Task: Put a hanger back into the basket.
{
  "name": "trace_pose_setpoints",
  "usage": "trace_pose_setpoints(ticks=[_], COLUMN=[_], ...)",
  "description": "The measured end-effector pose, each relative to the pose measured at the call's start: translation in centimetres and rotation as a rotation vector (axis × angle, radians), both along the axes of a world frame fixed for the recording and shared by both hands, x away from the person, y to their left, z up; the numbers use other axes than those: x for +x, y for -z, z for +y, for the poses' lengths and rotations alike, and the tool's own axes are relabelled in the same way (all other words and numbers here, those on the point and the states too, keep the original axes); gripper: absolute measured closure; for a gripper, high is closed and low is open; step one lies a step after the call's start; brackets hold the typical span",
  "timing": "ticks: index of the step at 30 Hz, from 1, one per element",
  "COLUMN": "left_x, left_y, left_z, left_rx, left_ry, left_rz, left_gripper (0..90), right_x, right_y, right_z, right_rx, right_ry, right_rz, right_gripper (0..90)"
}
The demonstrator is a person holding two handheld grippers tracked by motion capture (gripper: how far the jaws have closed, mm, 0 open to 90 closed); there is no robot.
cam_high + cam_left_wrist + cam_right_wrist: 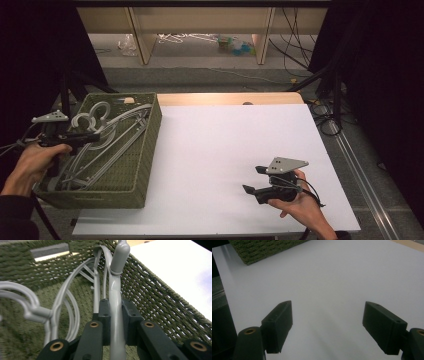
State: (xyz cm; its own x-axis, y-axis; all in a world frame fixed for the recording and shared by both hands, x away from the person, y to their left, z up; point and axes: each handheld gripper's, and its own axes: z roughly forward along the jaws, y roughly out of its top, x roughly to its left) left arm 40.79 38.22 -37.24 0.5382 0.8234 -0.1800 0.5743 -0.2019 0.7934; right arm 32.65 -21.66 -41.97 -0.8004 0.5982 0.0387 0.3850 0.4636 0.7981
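My right tongs [252, 180] hang low over the white desk [225, 150], near its front edge, and their jaws stand wide apart with nothing between them. In the right gripper view I see only bare white sheet past the two black jaws, and at the far top left a corner of the green basket [264, 248], cut off by the frame.

My left tongs [116, 312] are inside that woven basket [145, 150], which sits on the left part of the desk. Their jaws are pressed together on a grey hanger [116, 322]: the two pads squeeze its curved bar from both sides. The upper end of this hanger, a thicker grey sleeve [121, 255], goes out of the top of the left gripper view, so I cannot see how it ends.

More grey hangers [105, 140] lie tangled in the basket. From the high view I cannot count them, and my left hand [32, 162] covers part of the tongs.

Beyond the desk the floor is dim, with cables [295, 45] and small blurred objects that I cannot name.
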Motion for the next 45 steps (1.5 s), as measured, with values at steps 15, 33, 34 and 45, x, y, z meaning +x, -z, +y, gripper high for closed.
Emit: trace_pose_setpoints(ticks=[15,33,34,45], left_x=[0.3,0.8,0.9,1.5], left_y=[2.9,3.7,3.7,3.9], left_z=[1.1,0.9,0.9,1.0], left_rx=[0.018,0.128,0.144,0.228], left_ry=[-0.143,-0.305,-0.301,-0.379], left_rz=[0.096,0.088,0.089,0.133], left_gripper=[75.5,67.0,66.3,61.0], right_x=[0.0,0.0,0.0,0.0], right_y=[0.2,0.2,0.2,0.2], right_z=[0.2,0.1,0.1,0.1], right_rx=[-0.003,0.002,0.002,-0.001], right_ry=[-0.010,-0.001,-0.001,0.003], right_rz=[0.007,0.005,0.005,0.006], right_gripper=[24.6,24.3,24.3,24.5])
